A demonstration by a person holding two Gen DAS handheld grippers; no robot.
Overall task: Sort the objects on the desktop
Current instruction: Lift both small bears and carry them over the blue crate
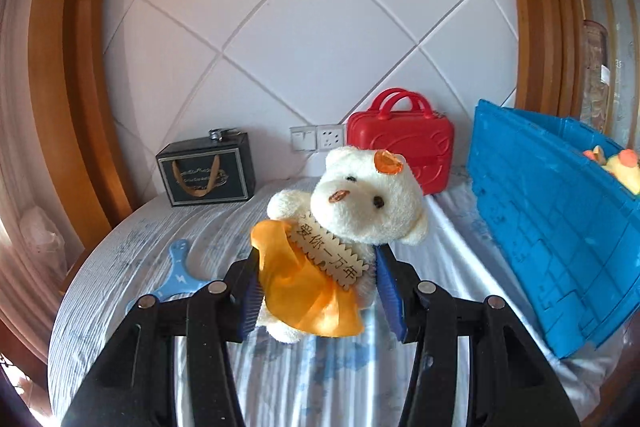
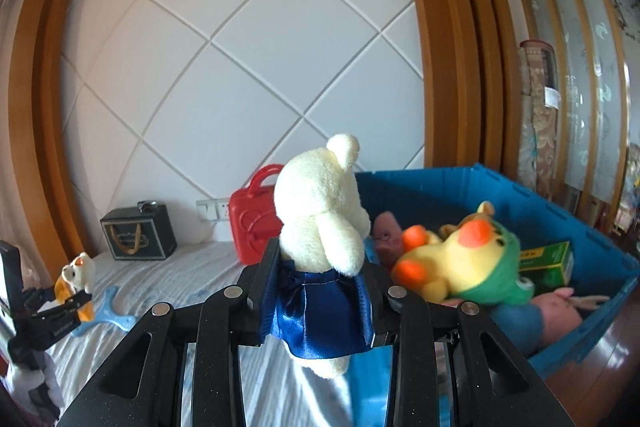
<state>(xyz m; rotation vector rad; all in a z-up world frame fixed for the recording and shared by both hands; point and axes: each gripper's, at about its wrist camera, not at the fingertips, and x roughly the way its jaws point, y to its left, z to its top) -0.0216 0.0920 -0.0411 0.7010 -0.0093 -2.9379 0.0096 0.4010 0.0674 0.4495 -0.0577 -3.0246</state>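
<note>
Meanwhile, my left claw (image 1: 318, 291) was clamped on a cream bear in an orange dress (image 1: 352, 211), its blue pads (image 1: 387, 291) pressing the toy's body from both sides. That bear faced my left camera, tilted toward two o'clock, with a wooden tag (image 1: 328, 255) across its chest and an orange gem (image 1: 389, 161) on its head. It hung lifted above the white cloth-covered surface (image 1: 120, 267).

My right claw (image 2: 316, 303) was closed on a second cream bear in a blue satin skirt (image 2: 324, 223), gripping it at the skirt, back turned to the right camera and upright.

In the right view a blue crate (image 2: 560, 195) sat at three o'clock, just beside the held bear. Inside it lay a yellow plush with orange patches and a green hood (image 2: 464, 259), a green box (image 2: 548, 263), a pink plush (image 2: 560, 307) and a purple toy (image 2: 386, 231). In the left view the same crate stood at three o'clock.

At the far wall stood a red toy case (image 1: 400, 143) at twelve o'clock, and a dark gift box with a ribbon handle (image 1: 206, 171) at ten o'clock, well apart from it. A blue flat plastic piece (image 1: 176, 275) lay on the cloth at nine o'clock, near the left claw.
</note>
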